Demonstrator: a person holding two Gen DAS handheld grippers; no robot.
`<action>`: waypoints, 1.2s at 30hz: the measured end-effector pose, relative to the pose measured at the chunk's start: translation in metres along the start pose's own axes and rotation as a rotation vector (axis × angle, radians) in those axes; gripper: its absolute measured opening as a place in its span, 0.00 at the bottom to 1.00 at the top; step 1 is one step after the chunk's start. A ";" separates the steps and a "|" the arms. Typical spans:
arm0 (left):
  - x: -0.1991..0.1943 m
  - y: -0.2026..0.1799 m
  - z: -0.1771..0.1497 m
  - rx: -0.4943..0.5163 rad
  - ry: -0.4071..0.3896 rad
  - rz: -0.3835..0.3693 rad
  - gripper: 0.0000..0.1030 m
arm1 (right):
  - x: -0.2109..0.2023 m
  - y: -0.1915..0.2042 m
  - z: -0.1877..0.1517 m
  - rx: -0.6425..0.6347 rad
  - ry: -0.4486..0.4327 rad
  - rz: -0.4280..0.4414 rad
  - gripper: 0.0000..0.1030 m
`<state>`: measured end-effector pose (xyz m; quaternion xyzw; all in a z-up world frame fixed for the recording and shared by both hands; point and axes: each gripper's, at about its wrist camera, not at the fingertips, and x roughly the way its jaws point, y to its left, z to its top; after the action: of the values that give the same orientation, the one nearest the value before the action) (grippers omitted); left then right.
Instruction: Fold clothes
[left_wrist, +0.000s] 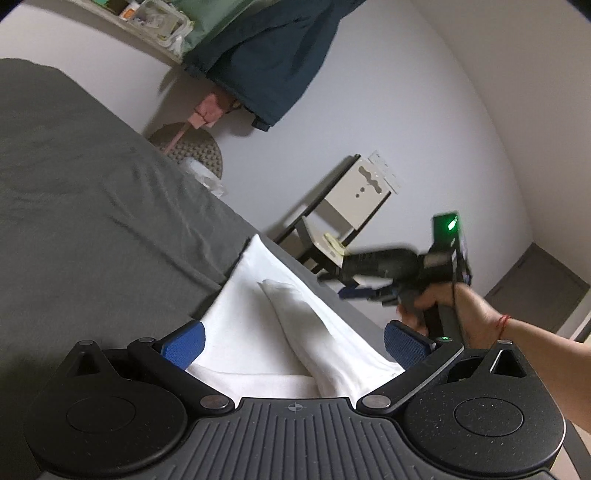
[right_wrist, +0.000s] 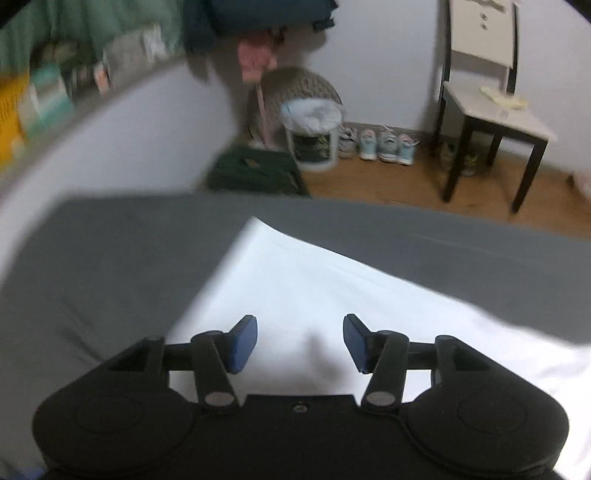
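A white garment (left_wrist: 251, 306) lies on the grey bed sheet (left_wrist: 92, 221) near the bed's edge, with a folded ridge running along its middle. My left gripper (left_wrist: 295, 345) is open wide, one blue pad on each side of the cloth, and neither pad presses it. A hand holds my right gripper (left_wrist: 354, 291) to the right, blurred. In the right wrist view, the right gripper (right_wrist: 300, 343) hovers open over the white garment (right_wrist: 314, 280) with nothing between its fingers. The garment lies flat on the grey sheet (right_wrist: 110, 258) there.
Beyond the bed edge, a chair (right_wrist: 495, 103) stands on the wooden floor with a row of shoes (right_wrist: 380, 144) beside it. A bin lined with a white bag (right_wrist: 314, 136) and a dark green box (right_wrist: 255, 171) sit nearby. A dark blue garment (left_wrist: 273, 62) hangs on the wall.
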<state>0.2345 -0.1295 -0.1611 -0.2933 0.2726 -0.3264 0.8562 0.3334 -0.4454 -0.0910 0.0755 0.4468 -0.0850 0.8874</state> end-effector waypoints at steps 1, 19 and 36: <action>0.001 0.000 -0.001 0.006 0.005 0.002 1.00 | 0.004 -0.006 -0.003 -0.020 0.016 -0.020 0.46; 0.001 0.003 -0.009 0.022 0.039 0.006 1.00 | -0.008 -0.019 -0.048 0.067 -0.146 0.322 0.33; -0.002 0.005 -0.013 0.025 0.045 0.012 1.00 | -0.004 0.033 -0.064 -0.134 -0.133 0.222 0.30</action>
<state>0.2265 -0.1292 -0.1722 -0.2736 0.2894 -0.3310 0.8555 0.2882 -0.3996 -0.1240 0.0593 0.3804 0.0387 0.9221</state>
